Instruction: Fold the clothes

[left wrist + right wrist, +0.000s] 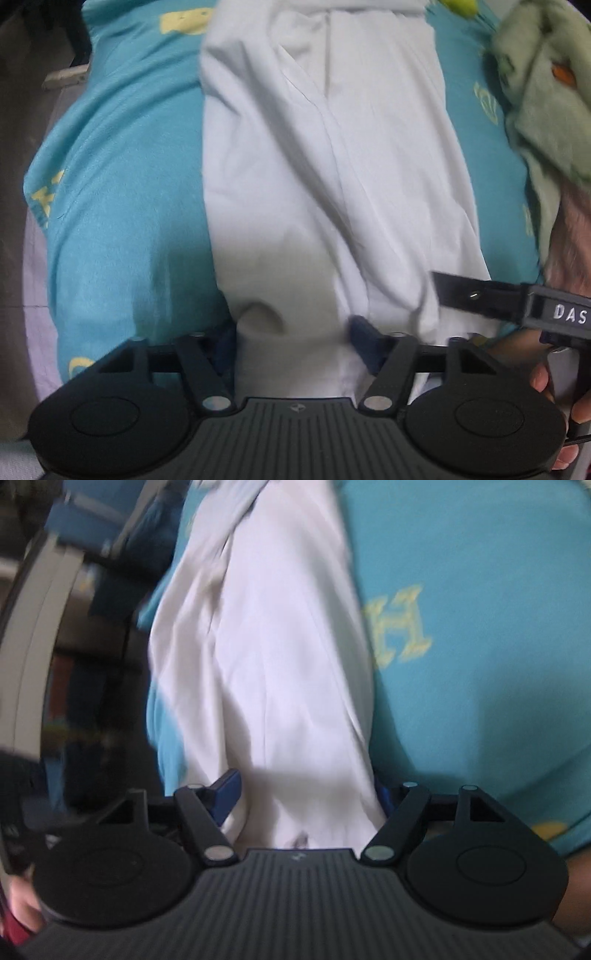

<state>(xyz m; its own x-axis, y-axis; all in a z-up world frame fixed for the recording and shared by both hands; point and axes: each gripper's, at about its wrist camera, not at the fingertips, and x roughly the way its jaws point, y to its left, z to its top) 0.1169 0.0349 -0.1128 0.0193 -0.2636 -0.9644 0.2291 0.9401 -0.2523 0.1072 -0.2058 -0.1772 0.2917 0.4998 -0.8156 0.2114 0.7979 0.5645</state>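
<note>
1. The white garment (332, 177) lies in a long strip on the teal bedsheet (118, 192), its long axis running straight away from both grippers.
2. Left gripper (291, 343) is right at the near end; the cloth bunches up between its blue pads (364, 339), jaws part closed. Whether they truly pinch it, I cannot tell.
3. Right gripper (306, 794) straddles the same strip with its jaws wide; the white cloth (266, 672) fills the gap, and no squeeze shows.
4. Both hands sit at the near hem, side by side, so I'd judge the fold goes lengthwise, near end carried toward the far end.
5. A green towel (546, 96) lies crumpled off to the side.
</note>
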